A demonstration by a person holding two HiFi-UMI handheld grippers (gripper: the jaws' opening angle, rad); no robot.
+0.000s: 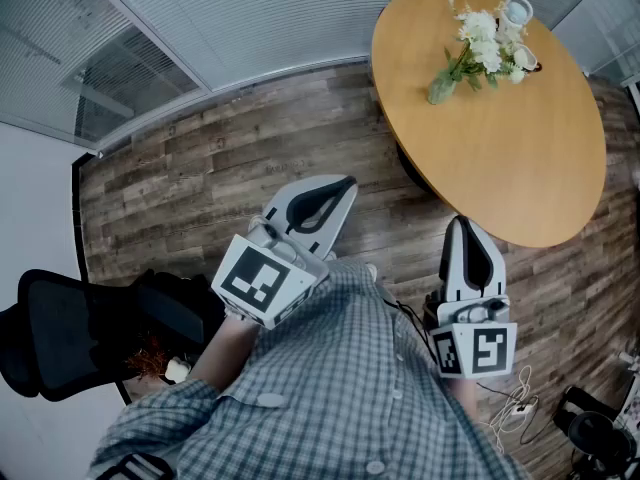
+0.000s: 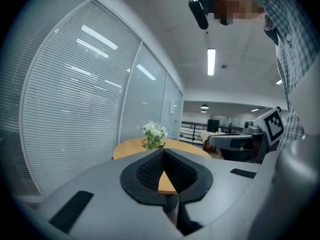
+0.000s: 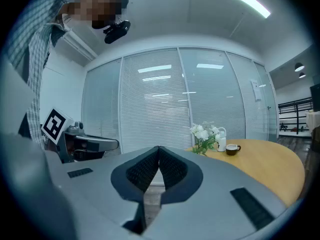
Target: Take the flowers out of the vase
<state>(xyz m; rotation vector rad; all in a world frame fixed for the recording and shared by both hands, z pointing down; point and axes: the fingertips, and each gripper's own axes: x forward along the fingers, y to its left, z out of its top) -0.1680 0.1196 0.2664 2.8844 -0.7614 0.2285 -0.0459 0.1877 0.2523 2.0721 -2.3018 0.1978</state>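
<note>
A bunch of white flowers [image 1: 483, 46] with green stems stands in a greenish glass vase [image 1: 440, 88] on the far part of a round wooden table [image 1: 520, 158]. The same flowers [image 2: 153, 132] show far off in the left gripper view, and the flowers [image 3: 204, 135] show likewise in the right gripper view. My left gripper [image 1: 345, 183] is shut and empty, held over the floor well short of the table. My right gripper [image 1: 461, 223] is also shut and empty, its tips near the table's near edge.
A white jug [image 1: 516, 11] and a small dark cup [image 1: 527, 60] stand by the flowers. A black office chair [image 1: 70, 333] is at the left. Cables and a plug [image 1: 515, 404] lie on the wooden floor at the right. Glass walls with blinds stand behind the table.
</note>
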